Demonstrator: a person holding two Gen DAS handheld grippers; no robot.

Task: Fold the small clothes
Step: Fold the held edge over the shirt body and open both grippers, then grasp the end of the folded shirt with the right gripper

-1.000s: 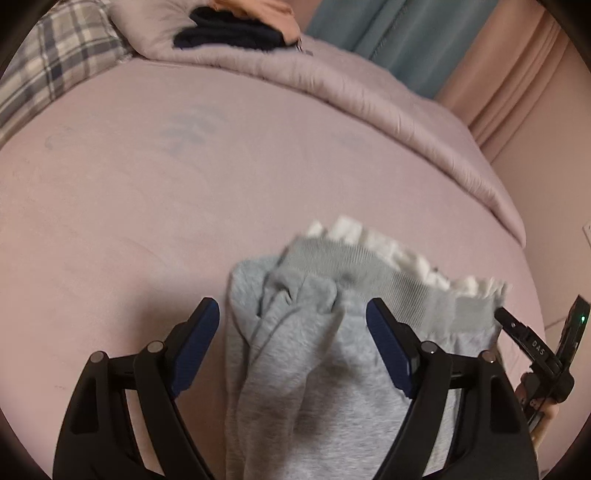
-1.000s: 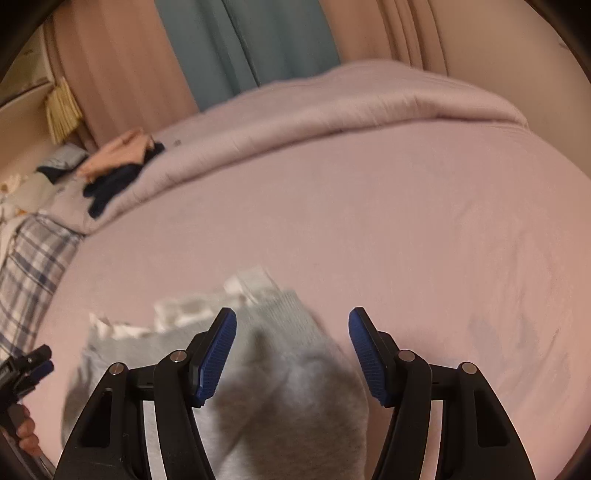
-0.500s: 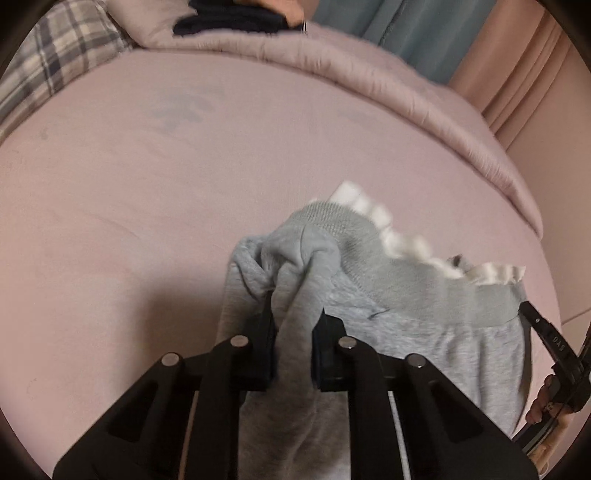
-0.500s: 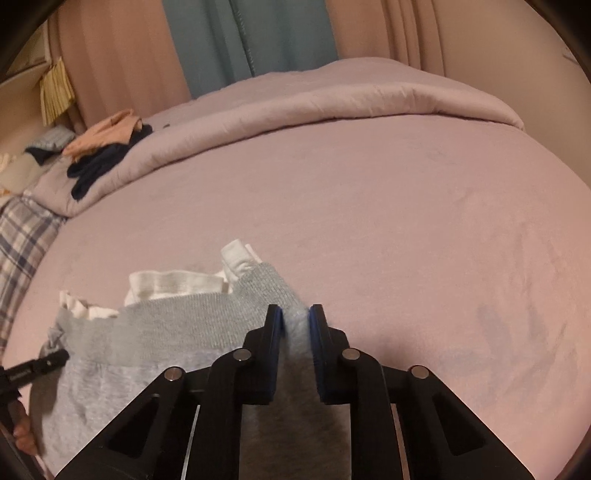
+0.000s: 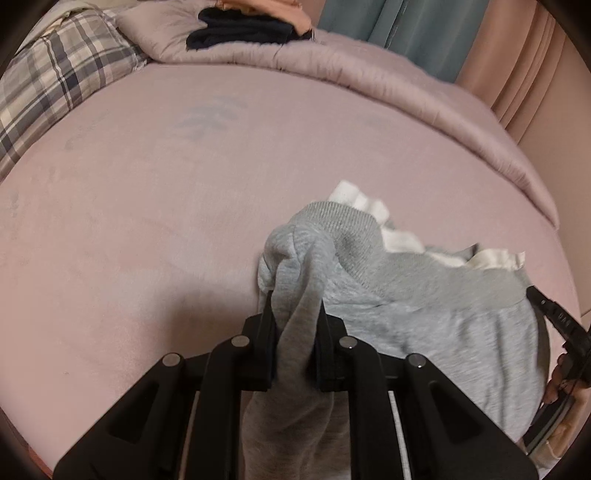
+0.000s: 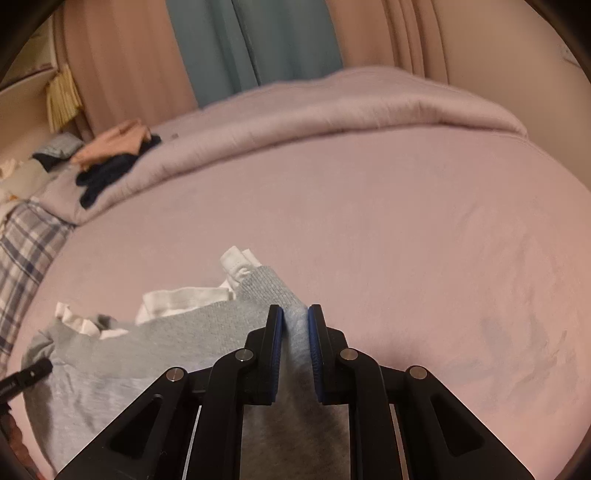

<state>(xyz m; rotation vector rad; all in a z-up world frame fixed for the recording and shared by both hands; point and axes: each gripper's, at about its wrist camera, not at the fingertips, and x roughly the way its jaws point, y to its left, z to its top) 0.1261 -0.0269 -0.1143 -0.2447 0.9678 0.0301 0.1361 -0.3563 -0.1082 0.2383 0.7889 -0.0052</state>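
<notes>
The left gripper [image 5: 295,314] has its jaws drawn nearly together, pinching a bunched fold of a grey sweat garment [image 5: 424,295] at the garment's left end. The right gripper [image 6: 295,317] is likewise closed tight on the same cloth, gripping the ribbed grey waistband at its right corner.

In the left wrist view the grey garment spreads from the jaws toward three o'clock, rumpled on a pink bed sheet [image 5: 147,221], with a white frilled piece of clothing [image 5: 373,206] peeking out from behind it at about one o'clock. At four o'clock, the tip of the other gripper and part of a hand [image 5: 557,380] show at the edge.

In the right wrist view the garment runs from the jaws toward nine o'clock, the white frilled piece above it at eleven o'clock.

Farther out, a rolled pink duvet [image 6: 332,122] crosses the bed at twelve o'clock. Dark and peach clothes [image 5: 251,22] lie piled on it. A plaid pillow [image 5: 55,92] sits at ten o'clock, and teal and pink curtains [image 6: 251,44] hang behind.
</notes>
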